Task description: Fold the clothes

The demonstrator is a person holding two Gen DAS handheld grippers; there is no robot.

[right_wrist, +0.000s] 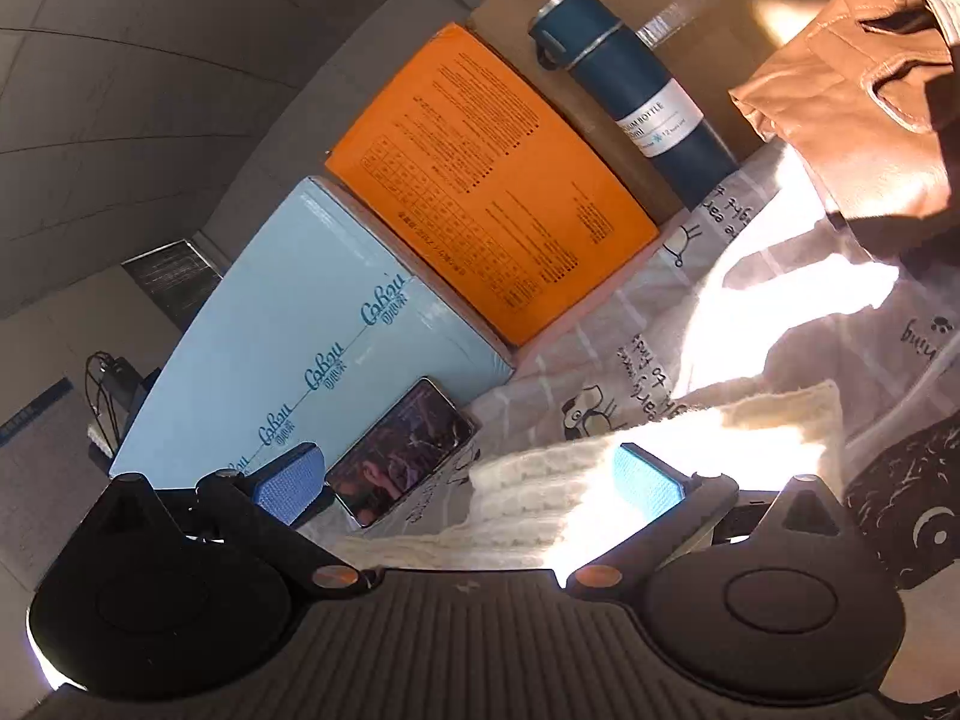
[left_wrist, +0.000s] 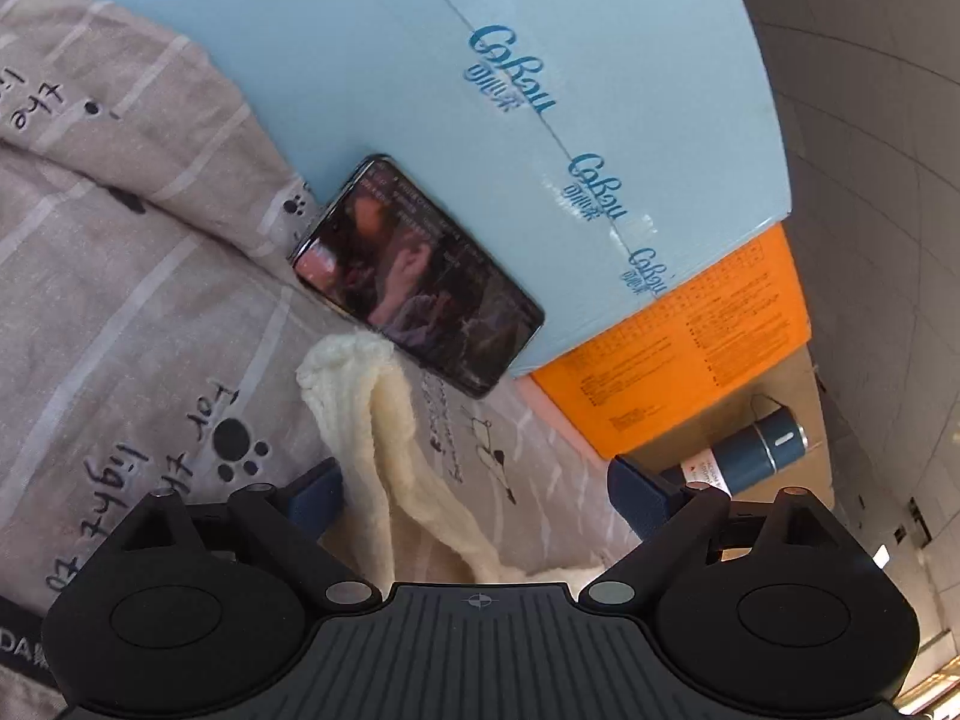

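A cream knitted garment (left_wrist: 390,456) lies on the grey printed bedsheet (left_wrist: 138,276), one end rumpled near a phone. My left gripper (left_wrist: 474,498) is open, jaws wide apart, with the cream knit running between them without being pinched. In the right wrist view the cream knit (right_wrist: 600,474) lies in bright sunlight between the blue pads of my right gripper (right_wrist: 468,483), which is open and straddles its edge. A black patterned garment (right_wrist: 900,510) lies at the right, and a tan garment (right_wrist: 858,90) lies at the far right.
A lit phone (left_wrist: 414,276) leans against a light blue box (left_wrist: 480,60); it also shows in the right wrist view (right_wrist: 402,450). An orange box (right_wrist: 492,180) and a dark blue vacuum bottle (right_wrist: 636,90) on cardboard stand along the back. A grey wall lies beyond.
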